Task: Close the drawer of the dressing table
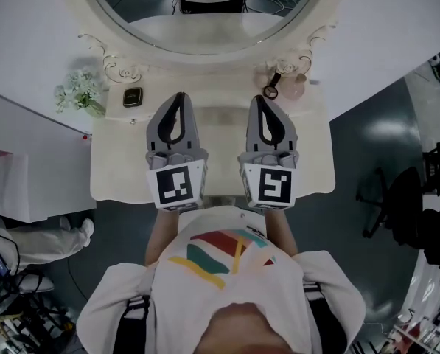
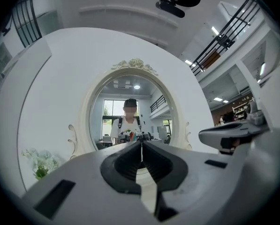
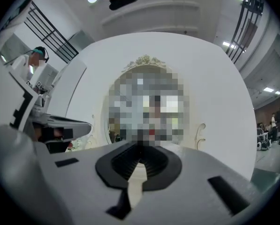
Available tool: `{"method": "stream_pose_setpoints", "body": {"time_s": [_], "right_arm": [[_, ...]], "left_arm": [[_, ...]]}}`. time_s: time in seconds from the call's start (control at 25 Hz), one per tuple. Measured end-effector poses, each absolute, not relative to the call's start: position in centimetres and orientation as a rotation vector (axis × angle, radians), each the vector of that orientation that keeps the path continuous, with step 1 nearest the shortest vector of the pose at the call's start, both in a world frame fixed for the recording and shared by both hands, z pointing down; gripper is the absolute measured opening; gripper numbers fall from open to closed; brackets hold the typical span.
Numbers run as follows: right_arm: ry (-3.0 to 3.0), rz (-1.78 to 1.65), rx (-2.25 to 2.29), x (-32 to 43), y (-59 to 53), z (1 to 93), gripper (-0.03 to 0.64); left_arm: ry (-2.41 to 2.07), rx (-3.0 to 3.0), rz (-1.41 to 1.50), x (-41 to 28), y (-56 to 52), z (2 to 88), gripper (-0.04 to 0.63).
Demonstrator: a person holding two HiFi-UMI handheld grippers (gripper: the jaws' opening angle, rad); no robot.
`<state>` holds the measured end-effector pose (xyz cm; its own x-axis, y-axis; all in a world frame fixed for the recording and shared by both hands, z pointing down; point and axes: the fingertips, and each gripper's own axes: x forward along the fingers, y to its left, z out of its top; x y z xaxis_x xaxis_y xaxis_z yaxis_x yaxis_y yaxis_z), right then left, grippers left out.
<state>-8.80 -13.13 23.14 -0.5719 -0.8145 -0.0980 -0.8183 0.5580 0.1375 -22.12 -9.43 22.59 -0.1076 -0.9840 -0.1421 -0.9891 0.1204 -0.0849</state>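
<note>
1. Progress: seen from the head view, the front edge of the counter (image 1: 116, 168) at 6 o'clock runs as one unbroken line. No drawer box juts out beyond it toward the person, so the closing looks done or very nearly done.
2. Where the drawer is: it sits under that 6 o'clock edge. It is hidden by the countertop and the two marker cubes, so its front cannot be checked directly.
3. What is left, as a judgement: probably nothing beyond confirming the front is flush. Neither tool touches the furniture.
4. Left hand-held gripper (image 1: 178, 98): its jaws are pressed together with nothing between them. It hovers above the counter and points to 12 o'clock at the mirror (image 1: 205, 21).
5. Right hand-held gripper (image 1: 261, 102): its jaws are likewise pressed together and empty. It is held just beside the left one, at its 3 o'clock, and aims the same way.
6. Counts:
   - Two hand-held grippers.
   - Two marker cubes, one on each.
   - One oval mirror.
   - One counter.
7. Small things on the counter:
   - One bunch of white flowers (image 1: 78, 91) at 10 o'clock.
   - One small dark box (image 1: 133, 96) just beside the flowers.
   - One dark ring-shaped item (image 1: 271, 91) at 1 o'clock.
   - A pink bottle cluster (image 1: 295, 87) next to the ring-shaped item, too small to count.
</note>
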Motion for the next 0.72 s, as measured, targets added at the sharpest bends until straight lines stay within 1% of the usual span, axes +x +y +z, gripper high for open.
{"method": "stream_pose_setpoints", "body": {"time_s": [0.28,0.72], "right_arm": [[2.814,0.248,-1.366,-10.7,-11.8,23.0,0.000],[2.831,0.254,-1.327,-11.7,-11.6,23.0,0.000]], "left_arm": [[2.272,-1.992,-0.002,-22.5,-8.2,22.6,0.009],[2.267,-1.979,0.008,-22.7,-8.2,22.2,0.009]]}}
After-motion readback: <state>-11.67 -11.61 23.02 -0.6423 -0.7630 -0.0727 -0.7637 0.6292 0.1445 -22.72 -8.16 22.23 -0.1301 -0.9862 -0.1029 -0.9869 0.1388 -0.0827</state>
